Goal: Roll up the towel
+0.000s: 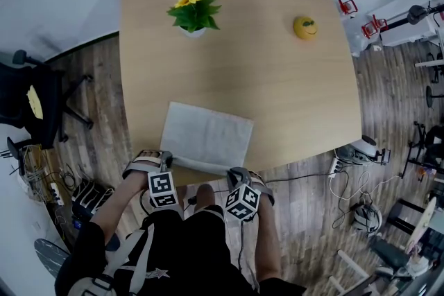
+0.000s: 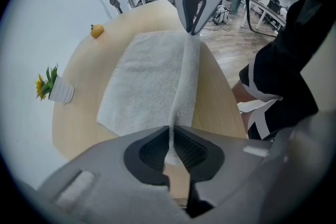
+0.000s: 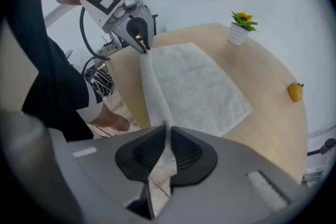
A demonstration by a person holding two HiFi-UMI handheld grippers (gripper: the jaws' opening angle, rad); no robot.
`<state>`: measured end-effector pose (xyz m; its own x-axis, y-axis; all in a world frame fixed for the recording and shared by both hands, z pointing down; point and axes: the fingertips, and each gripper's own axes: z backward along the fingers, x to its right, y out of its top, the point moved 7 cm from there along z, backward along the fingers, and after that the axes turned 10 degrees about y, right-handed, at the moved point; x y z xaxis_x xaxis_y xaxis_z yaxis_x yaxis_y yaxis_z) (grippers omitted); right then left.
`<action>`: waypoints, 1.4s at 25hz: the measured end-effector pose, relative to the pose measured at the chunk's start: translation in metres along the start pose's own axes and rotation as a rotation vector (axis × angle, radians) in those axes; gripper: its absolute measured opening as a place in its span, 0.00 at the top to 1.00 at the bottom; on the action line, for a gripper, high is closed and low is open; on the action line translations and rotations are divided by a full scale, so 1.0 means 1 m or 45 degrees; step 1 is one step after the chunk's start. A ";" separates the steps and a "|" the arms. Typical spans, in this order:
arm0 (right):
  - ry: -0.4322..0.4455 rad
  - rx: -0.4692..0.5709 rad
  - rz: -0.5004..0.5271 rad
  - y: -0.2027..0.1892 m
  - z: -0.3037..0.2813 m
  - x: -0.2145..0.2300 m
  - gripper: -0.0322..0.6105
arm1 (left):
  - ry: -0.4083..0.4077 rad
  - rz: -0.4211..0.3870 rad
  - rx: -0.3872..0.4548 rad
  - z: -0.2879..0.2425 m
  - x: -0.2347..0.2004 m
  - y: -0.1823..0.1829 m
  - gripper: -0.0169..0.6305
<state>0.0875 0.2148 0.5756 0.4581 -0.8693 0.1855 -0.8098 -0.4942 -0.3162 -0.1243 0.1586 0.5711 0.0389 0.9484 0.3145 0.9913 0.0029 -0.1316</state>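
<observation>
A pale grey towel lies flat on the wooden table, close to its near edge. Its near edge is lifted into a narrow raised fold that runs between my two grippers. At the near left corner my left gripper is shut on that fold; its own view shows the cloth pinched between the pads. The right gripper is shut on the near right corner, with towel caught at its tips. Each gripper view shows the other gripper at the far end of the fold.
A potted yellow flower stands at the back of the table, and a small yellow fruit lies at the back right. A black office chair stands on the floor at the left. Cables and gear lie at the right.
</observation>
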 end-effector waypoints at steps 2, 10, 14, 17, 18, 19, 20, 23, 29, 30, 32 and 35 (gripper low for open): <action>-0.004 0.003 -0.005 0.001 0.000 0.003 0.89 | -0.001 0.000 0.001 -0.002 -0.002 0.000 0.91; -0.002 -0.004 -0.016 0.004 -0.002 0.018 0.89 | -0.013 0.004 -0.001 -0.009 -0.013 0.002 0.91; 0.009 -0.011 -0.023 0.005 -0.006 0.024 0.89 | -0.019 0.017 -0.006 -0.016 -0.018 0.002 0.91; 0.020 -0.012 -0.029 0.006 -0.009 0.028 0.89 | -0.032 0.014 -0.012 -0.020 -0.019 0.002 0.91; 0.024 -0.011 -0.031 0.006 -0.009 0.028 0.89 | -0.035 0.011 -0.013 -0.020 -0.020 0.002 0.91; 0.026 -0.008 -0.031 0.006 -0.009 0.029 0.89 | -0.038 0.009 -0.013 -0.021 -0.020 0.003 0.91; 0.028 -0.007 -0.031 0.006 -0.010 0.029 0.89 | -0.040 0.011 -0.012 -0.021 -0.020 0.002 0.91; 0.025 -0.008 -0.018 0.006 -0.009 0.029 0.88 | -0.038 0.028 -0.006 -0.021 -0.020 0.002 0.91; -0.062 0.016 0.001 0.006 -0.002 0.029 0.82 | 0.075 0.075 -0.005 -0.015 -0.031 0.000 0.83; -0.078 0.023 0.002 0.006 0.001 0.029 0.80 | 0.095 0.081 -0.002 -0.013 -0.033 0.000 0.83; -0.106 0.031 0.007 0.005 0.007 0.029 0.78 | 0.123 0.102 0.010 -0.009 -0.037 0.000 0.83; -0.150 0.038 0.024 0.004 0.016 0.026 0.77 | 0.164 0.124 0.027 0.000 -0.043 -0.001 0.79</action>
<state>0.1020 0.1901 0.5639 0.4842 -0.8722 0.0696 -0.8082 -0.4764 -0.3462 -0.1272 0.1181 0.5575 0.1523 0.8960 0.4172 0.9792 -0.0794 -0.1869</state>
